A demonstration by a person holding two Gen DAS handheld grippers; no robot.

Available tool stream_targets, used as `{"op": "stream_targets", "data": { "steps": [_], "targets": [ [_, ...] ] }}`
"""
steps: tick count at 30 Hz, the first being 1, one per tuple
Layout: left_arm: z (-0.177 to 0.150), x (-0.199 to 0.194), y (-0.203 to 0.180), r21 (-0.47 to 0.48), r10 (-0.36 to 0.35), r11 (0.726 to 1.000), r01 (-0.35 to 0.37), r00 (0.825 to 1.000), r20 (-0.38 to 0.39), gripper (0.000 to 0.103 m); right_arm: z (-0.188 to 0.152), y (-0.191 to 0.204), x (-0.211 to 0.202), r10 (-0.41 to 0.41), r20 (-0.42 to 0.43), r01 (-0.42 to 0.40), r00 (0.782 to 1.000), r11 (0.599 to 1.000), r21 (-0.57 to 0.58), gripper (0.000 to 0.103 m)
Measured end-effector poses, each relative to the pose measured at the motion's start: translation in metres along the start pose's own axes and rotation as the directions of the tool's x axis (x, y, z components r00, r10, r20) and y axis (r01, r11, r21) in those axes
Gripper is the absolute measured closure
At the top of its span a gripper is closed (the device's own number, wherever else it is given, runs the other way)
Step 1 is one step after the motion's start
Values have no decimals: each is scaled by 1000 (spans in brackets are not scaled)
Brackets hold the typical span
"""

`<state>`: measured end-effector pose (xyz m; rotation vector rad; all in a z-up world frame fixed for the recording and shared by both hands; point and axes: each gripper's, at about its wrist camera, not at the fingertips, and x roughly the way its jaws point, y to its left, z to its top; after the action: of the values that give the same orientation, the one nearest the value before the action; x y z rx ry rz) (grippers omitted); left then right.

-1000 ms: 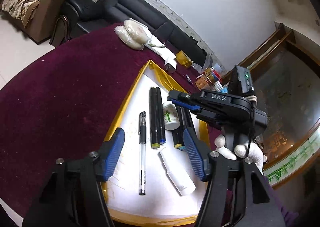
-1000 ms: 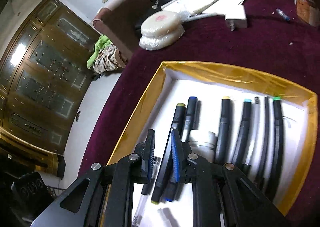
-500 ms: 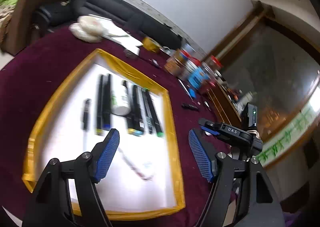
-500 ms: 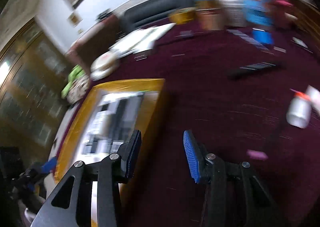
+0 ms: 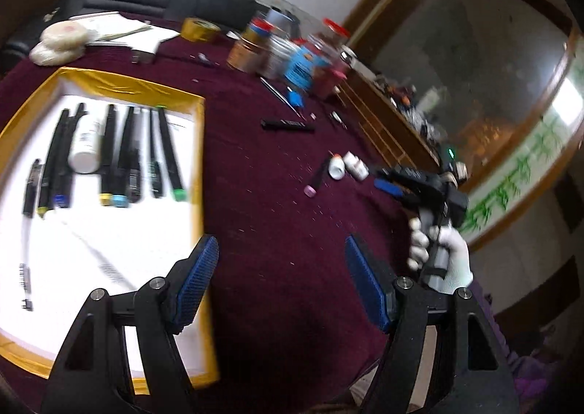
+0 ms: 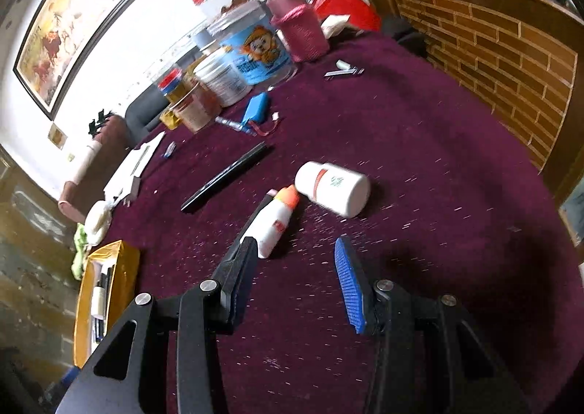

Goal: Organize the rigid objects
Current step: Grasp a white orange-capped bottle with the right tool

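Both hand-held grippers carry nothing. My right hand-held gripper (image 6: pixel 294 269) has just been opening, with only bare cloth between its pads, and my left hand-held gripper (image 5: pixel 281 279) has opened wider too, jaws spread over the maroon bench (image 5: pixel 277 202).

Just ahead of the right one lies a small glue bottle (image 6: pixel 275 220) with an orange cap, its base almost at the left finger. Touching or nearly touching its cap is a white pill bottle (image 6: pixel 332 187) on its side. Further ahead and to the left lies a black pen (image 6: pixel 228 176). Far off to the left sits the gold-edged tray (image 6: pixel 82 290), where pens and a bottle are already lined up; from the left hand-held gripper it lies just to the left (image 5: pixel 199 144).

I judge the glue bottle the likely next pick. Both bottles are round and lying down, so a finger that nudges one could roll it away or knock it into its neighbour. An off-centre squeeze could also squirt the glue bottle out sideways.
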<state>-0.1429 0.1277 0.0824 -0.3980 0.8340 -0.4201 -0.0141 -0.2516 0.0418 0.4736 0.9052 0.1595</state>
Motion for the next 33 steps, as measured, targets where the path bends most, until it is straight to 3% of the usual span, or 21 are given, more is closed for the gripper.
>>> {"op": "stream_targets", "data": {
  "steps": [7, 13, 16, 18, 22, 28, 33],
  "targets": [
    [-7, 24, -37, 126, 93, 988, -85, 994, -59, 32, 0, 13, 32, 24, -8, -23, 1000, 997, 69, 64],
    [-5, 42, -52, 196, 197, 964, -180, 978, -69, 32, -1, 14, 59, -9, -39, 13, 999, 995, 100, 64],
    [1, 54, -58, 235, 274, 938, -253, 960, -57, 32, -1, 15, 64, -14, -33, 16, 999, 998, 61, 65],
    [4, 63, -61, 255, 315, 922, -291, 947, -58, 32, -1, 16, 64, -15, -27, 16, 1000, 999, 32, 75],
    [10, 78, -66, 315, 412, 868, -384, 911, -26, 32, -5, 7, 59, 13, -2, -13, 1000, 999, 38, 76],
    [16, 93, -74, 381, 500, 796, -470, 866, 23, 32, -8, -2, 58, 58, 24, -59, 998, 997, 43, 79],
    [21, 105, -79, 409, 533, 761, -503, 845, 47, 32, -8, -2, 58, 66, 26, -67, 998, 997, 33, 79]
  ]
}}
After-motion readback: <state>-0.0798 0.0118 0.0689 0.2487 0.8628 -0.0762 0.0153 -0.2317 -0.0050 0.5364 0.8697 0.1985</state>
